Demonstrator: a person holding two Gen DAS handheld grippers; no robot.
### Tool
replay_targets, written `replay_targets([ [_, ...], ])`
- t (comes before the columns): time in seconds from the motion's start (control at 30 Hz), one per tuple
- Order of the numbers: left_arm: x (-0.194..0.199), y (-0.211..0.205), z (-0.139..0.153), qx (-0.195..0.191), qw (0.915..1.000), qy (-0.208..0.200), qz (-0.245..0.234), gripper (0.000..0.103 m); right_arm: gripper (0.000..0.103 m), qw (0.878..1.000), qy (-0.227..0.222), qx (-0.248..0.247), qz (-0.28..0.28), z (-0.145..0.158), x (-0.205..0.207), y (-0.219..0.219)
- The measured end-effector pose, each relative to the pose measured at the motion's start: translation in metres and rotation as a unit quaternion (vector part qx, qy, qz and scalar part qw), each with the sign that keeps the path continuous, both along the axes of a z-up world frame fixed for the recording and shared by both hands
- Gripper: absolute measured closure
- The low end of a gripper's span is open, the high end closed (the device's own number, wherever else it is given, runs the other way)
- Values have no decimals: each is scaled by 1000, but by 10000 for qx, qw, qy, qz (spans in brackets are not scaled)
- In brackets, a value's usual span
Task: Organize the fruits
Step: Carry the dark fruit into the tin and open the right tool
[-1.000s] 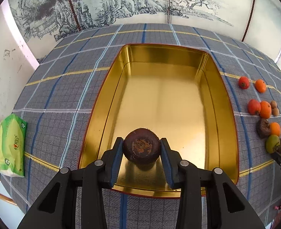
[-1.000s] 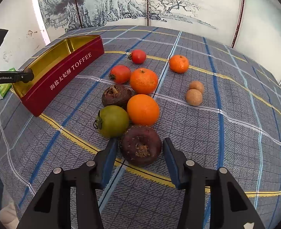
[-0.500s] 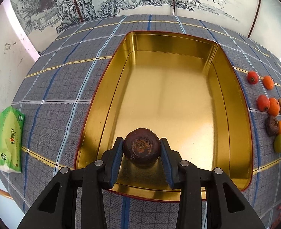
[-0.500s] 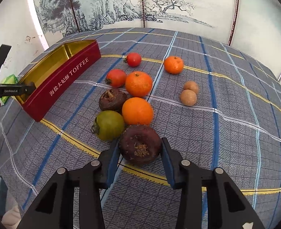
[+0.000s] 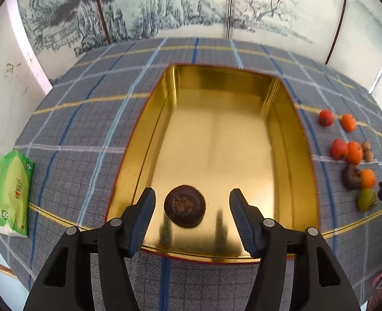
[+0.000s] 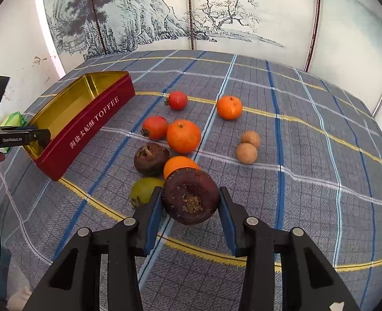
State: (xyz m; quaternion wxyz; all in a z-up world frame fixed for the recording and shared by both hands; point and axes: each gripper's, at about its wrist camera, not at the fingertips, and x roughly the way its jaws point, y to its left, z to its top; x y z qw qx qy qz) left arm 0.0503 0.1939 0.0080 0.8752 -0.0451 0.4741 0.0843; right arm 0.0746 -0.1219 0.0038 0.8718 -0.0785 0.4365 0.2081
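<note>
Checked blue-grey cloth covers the surface, with a green packet at its far left edge. My left gripper has its fingers spread wide over the gold tin, a dark mangosteen between them touching neither. Further right, my right gripper pinches another dark purple mangosteen, raised in front of the loose fruit.
</note>
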Motion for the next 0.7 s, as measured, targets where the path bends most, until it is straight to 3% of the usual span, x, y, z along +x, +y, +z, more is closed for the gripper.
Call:
replay_targets([
  [0.2, -29, 18, 41, -130, 9949, -924, 393, 28, 64, 9988, -108, 193, 436, 19, 7, 36],
  [0.27, -39, 27, 49, -129, 9925, -1064, 581, 26, 64, 9977, -135, 226, 627, 23, 8, 54],
  [0.47, -64, 61, 52, 73, 9870, -1015, 1244, 22, 64, 9896, -70, 438, 1366, 33, 11, 125],
  [0.7, -84, 86, 28, 232, 9802, -642, 1861, 22, 64, 9820, -21, 366, 1852, 33, 13, 191],
])
